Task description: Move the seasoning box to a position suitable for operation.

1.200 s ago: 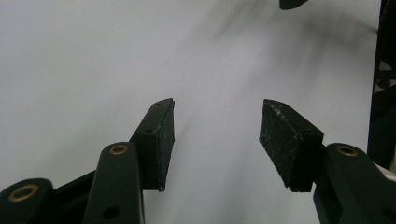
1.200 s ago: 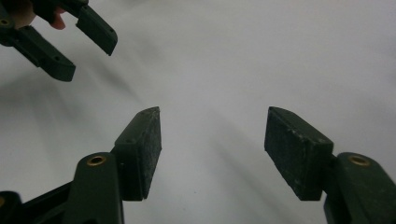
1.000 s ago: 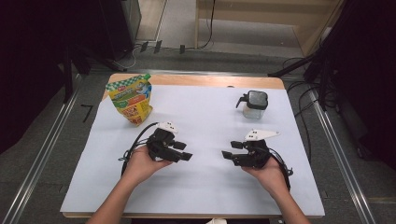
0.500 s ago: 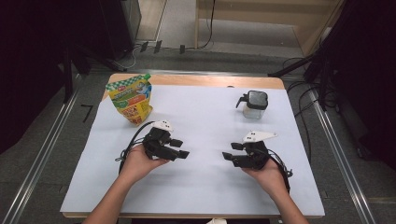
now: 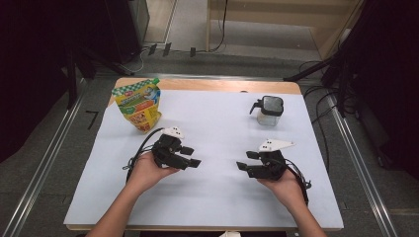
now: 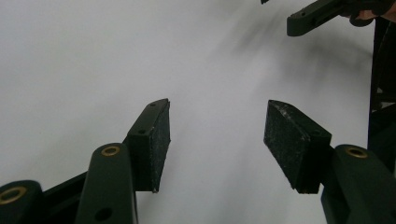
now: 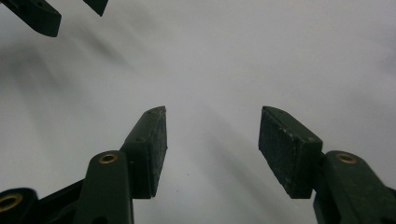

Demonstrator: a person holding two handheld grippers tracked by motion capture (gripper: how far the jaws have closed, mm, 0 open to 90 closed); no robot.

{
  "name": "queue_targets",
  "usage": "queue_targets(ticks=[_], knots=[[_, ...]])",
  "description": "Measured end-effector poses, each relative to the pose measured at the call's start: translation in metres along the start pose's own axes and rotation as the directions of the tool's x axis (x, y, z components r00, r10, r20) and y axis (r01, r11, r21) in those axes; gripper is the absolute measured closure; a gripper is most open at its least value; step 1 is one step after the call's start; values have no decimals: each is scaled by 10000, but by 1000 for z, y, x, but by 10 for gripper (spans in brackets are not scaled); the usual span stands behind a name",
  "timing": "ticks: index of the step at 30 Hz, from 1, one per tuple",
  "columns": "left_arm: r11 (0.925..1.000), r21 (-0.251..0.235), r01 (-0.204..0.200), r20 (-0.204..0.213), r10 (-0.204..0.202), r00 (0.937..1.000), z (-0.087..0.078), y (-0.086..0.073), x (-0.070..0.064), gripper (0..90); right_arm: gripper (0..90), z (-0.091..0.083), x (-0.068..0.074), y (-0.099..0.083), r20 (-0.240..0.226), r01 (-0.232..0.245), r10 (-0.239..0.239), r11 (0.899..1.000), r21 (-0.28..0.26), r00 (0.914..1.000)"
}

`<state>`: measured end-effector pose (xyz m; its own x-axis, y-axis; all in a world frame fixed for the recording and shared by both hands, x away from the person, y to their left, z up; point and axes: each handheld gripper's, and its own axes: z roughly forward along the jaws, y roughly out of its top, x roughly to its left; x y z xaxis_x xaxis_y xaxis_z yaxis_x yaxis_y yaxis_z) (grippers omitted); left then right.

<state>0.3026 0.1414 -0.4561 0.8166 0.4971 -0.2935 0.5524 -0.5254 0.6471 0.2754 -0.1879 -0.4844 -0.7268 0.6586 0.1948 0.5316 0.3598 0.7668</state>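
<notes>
Evidently no grasp had begun: both tools lay low over the white table cover, tips turned toward each other across a bare gap. Left gripper sat at about 8 o'clock of the cover's middle, right gripper at about 4 o'clock; each had its jaws spread, holding nothing. Yellow-green pouch stood at 10 o'clock, just beyond the left hand. Lidded clear jar stood at 2 o'clock, well beyond the right hand. Judged next: reach forward, the left toward the pouch, squaring its jaws to it.
</notes>
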Motion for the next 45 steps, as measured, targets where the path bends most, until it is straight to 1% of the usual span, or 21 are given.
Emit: queue_targets(ticks=[10,14,21,27,45], knots=[[10000,-3,-18,6,18,10000,0,0,1,414,427,0,-1,-1,56,2,-3,10000,27,10000],[10000,-62,-52,-17,52,10000,-1,0,0,413,427,1,0,0,62,194,-194,9998,74,9998],[10000,-43,-16,-15,16,10000,-1,0,1,411,426,1,0,0,73,131,-132,9998,133,9999],[10000,-4,-31,-16,31,10000,0,0,1,408,426,0,-1,-1,133,131,-132,9999,93,9998],[10000,92,-22,-62,23,10000,1,0,1,407,425,2,-1,-1,149,139,-142,9997,203,9998]])
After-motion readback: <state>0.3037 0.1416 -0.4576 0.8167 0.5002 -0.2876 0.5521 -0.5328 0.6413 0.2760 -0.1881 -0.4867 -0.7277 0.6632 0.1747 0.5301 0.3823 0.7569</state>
